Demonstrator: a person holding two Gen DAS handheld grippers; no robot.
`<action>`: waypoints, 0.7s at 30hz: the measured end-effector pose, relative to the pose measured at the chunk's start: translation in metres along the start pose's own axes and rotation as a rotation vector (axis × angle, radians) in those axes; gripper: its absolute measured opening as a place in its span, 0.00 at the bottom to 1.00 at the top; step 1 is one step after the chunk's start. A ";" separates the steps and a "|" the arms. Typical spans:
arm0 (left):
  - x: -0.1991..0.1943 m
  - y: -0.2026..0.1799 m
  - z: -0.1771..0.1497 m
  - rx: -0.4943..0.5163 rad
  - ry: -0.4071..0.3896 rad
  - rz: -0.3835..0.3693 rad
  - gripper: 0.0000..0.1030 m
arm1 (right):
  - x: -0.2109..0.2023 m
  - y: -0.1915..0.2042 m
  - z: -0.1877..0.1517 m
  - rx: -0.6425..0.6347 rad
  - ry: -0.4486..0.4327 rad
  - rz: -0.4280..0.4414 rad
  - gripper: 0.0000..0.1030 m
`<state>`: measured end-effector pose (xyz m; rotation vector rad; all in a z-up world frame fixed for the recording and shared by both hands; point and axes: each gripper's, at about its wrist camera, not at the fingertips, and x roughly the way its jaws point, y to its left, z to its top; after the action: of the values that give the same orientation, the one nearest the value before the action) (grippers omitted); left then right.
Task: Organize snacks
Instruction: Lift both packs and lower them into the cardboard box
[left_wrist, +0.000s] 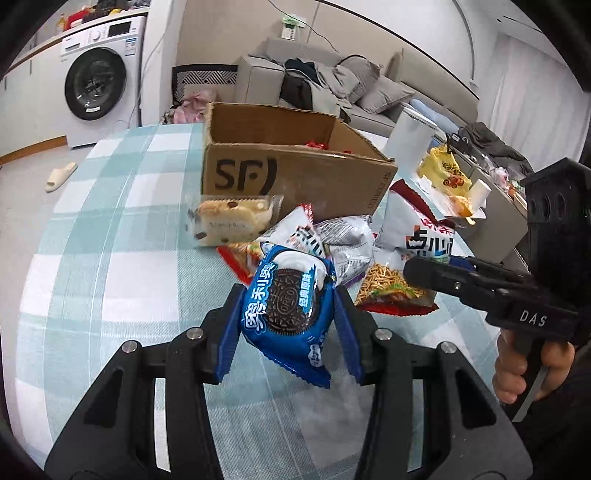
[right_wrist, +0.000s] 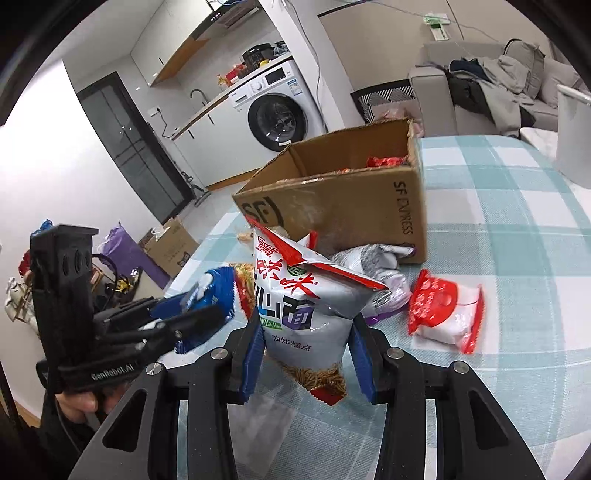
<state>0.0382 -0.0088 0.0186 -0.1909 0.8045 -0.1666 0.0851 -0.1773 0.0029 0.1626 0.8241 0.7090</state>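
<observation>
My left gripper (left_wrist: 288, 291) is shut on a blue Oreo packet (left_wrist: 286, 310), lifted a little above the checked tablecloth. My right gripper (right_wrist: 304, 332) is shut on a white and red noodle snack bag (right_wrist: 306, 295), held upright. The same bag (left_wrist: 410, 251) shows in the left wrist view, at the tip of the right gripper (left_wrist: 424, 275). The left gripper (right_wrist: 192, 310) and its Oreo packet (right_wrist: 212, 291) appear at the left of the right wrist view. An open cardboard box (left_wrist: 295, 173) stands behind the snack pile, with red wrappers (right_wrist: 388, 161) inside.
A wrapped cake slice (left_wrist: 229, 221) leans by the box front. A grey foil bag (left_wrist: 347, 243) and a red and white packet (right_wrist: 443, 314) lie on the cloth (left_wrist: 110, 258). A white cylinder (left_wrist: 410, 144), a yellow bag (left_wrist: 443, 170), a sofa (left_wrist: 332, 81) and a washing machine (left_wrist: 99, 81) are beyond.
</observation>
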 end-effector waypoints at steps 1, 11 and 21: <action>0.000 -0.001 0.003 0.002 -0.001 0.001 0.43 | -0.001 -0.001 0.001 0.006 -0.005 0.003 0.41; 0.003 -0.009 0.023 -0.006 -0.012 -0.004 0.43 | -0.010 0.008 0.006 -0.004 -0.024 0.004 0.41; 0.004 -0.002 0.045 -0.031 -0.035 -0.006 0.43 | -0.013 0.021 0.020 -0.034 -0.054 0.006 0.41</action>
<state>0.0732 -0.0071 0.0468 -0.2252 0.7722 -0.1564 0.0826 -0.1667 0.0331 0.1532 0.7602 0.7212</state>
